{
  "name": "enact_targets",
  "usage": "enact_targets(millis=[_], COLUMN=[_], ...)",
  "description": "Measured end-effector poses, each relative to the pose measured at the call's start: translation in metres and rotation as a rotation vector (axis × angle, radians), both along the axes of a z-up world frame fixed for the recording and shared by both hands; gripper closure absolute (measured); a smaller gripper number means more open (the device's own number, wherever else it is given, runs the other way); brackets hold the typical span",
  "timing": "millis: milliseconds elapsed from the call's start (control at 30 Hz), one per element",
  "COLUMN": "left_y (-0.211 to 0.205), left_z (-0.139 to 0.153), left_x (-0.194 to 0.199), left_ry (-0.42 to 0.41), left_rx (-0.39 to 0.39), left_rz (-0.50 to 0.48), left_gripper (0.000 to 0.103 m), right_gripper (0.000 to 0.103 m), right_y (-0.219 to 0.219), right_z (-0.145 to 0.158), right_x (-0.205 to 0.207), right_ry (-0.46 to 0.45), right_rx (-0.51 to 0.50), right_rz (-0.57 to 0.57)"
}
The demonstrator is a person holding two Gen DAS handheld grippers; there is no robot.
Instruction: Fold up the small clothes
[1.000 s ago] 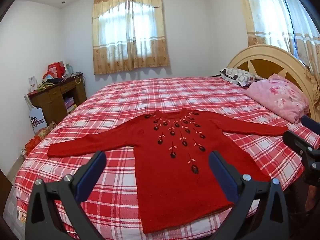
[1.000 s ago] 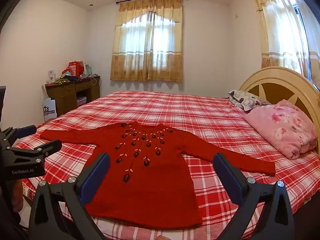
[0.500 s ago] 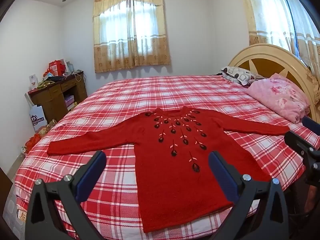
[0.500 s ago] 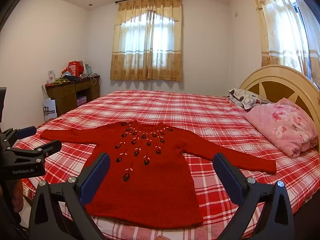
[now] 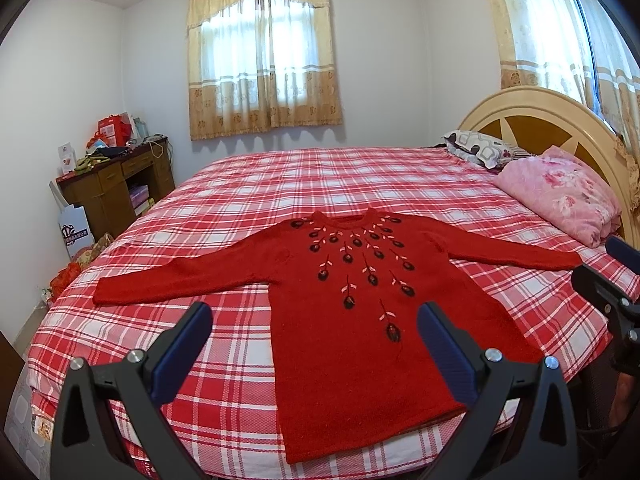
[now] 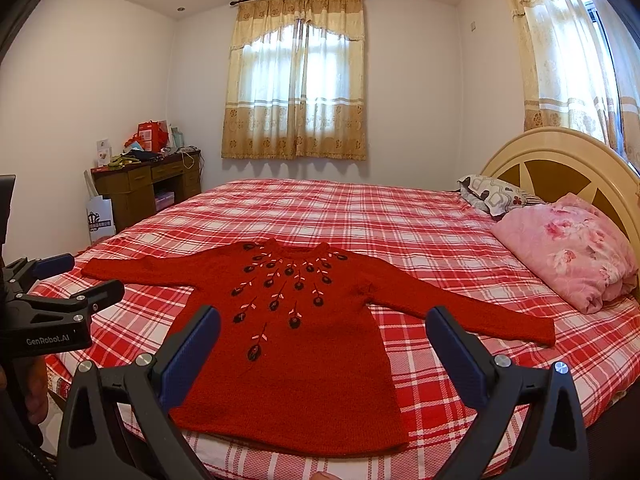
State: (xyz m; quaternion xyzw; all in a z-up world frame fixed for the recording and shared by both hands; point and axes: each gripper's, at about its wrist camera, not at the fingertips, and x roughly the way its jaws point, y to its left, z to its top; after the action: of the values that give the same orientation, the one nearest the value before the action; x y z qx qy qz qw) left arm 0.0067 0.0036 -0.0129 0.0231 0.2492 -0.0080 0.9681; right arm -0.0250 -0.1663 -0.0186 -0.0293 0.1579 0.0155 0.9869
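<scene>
- The sweater (image 5: 360, 320) is laid flat on the bed (image 5: 360, 176), neck at 12 o'clock
- Both hand-held grippers (image 5: 316, 344) (image 6: 324, 348) are held wide, empty
- Soft, limp knit is judged; a sleeve cuff is best pinched

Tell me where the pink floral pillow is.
In both views the pink floral pillow lies at far right, against the headboard, beside the grey patterned pillow.

Matt knitted sweater (image 5: 352, 320) – woven checked bedspread (image 5: 360, 184) – glossy wooden headboard (image 5: 532, 116)
</scene>
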Motion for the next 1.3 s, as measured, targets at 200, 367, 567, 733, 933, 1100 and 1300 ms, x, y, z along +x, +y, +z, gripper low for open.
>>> enact_targets(millis=[200, 367, 567, 733, 933, 1100, 1300], left_y=[0.0003, 0.0008, 0.0013, 0.0009, 0.0007, 0.0020, 0.0023], left_z=[-0.0001, 0.0005, 0.0007, 0.0012, 0.0008, -0.0001, -0.0008], left_x=[0.0000, 0.0000, -0.0001, 0.0002, -0.0003, -0.0002, -0.0004], left_ry=[0.002, 0.004, 0.007, 0.010, 0.010, 0.010, 0.010], left_rx=[0.000, -0.001, -0.004, -0.003, -0.005, -0.009, -0.011], left_rz=[0.001, 0.003, 0.002, 0.003, 0.004, 0.007, 0.010], left_gripper=[0.000, 0.000, 0.000, 0.000, 0.000, 0.000, 0.000], right_gripper=[0.001, 0.001, 0.001, 0.001, 0.001, 0.001, 0.001], right_y=[0.0001, 0.0004, 0.0030, 0.0046, 0.0043, 0.0046, 0.0055], right_z=[0.0000, 0.0000, -0.0019, -0.0029, -0.0028, -0.0028, -0.0032], right_x=[0.0007, 0.0010, 0.0005, 0.0003, 0.0006, 0.0006, 0.0006], right_ry=[0.001, 0.004, 0.005, 0.008, 0.008, 0.007, 0.010], right_rx=[0.000, 0.000, -0.002, -0.001, 0.000, -0.001, -0.001], right_rz=[0.001, 0.001, 0.002, 0.005, 0.005, 0.005, 0.005])
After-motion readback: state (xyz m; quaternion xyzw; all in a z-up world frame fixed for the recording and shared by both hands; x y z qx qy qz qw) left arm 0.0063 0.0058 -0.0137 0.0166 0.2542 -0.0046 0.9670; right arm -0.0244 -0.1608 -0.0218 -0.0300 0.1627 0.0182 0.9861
